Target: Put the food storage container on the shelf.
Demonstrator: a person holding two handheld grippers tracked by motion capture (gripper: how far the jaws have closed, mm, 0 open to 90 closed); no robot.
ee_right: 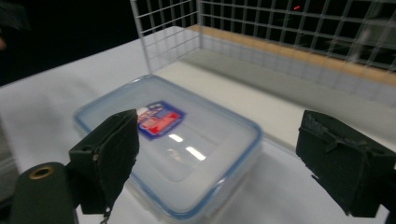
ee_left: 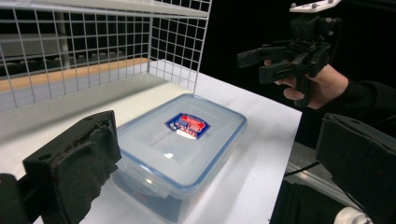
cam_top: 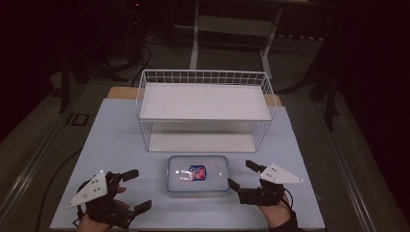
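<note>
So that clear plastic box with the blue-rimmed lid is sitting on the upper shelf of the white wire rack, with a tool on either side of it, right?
Not quite. The clear plastic box with the blue-rimmed lid sits on the white tabletop, in front of the white wire rack, as the high view shows. The left tool and right tool do flank it.

No words or numbers can be made out anywhere. The only marking is a small blue and red label (ee_left: 187, 126) at the middle of the clear lid of the plastic box (cam_top: 198, 173), which lies near the front edge of the table; its print is too small and blurred to read.
</note>
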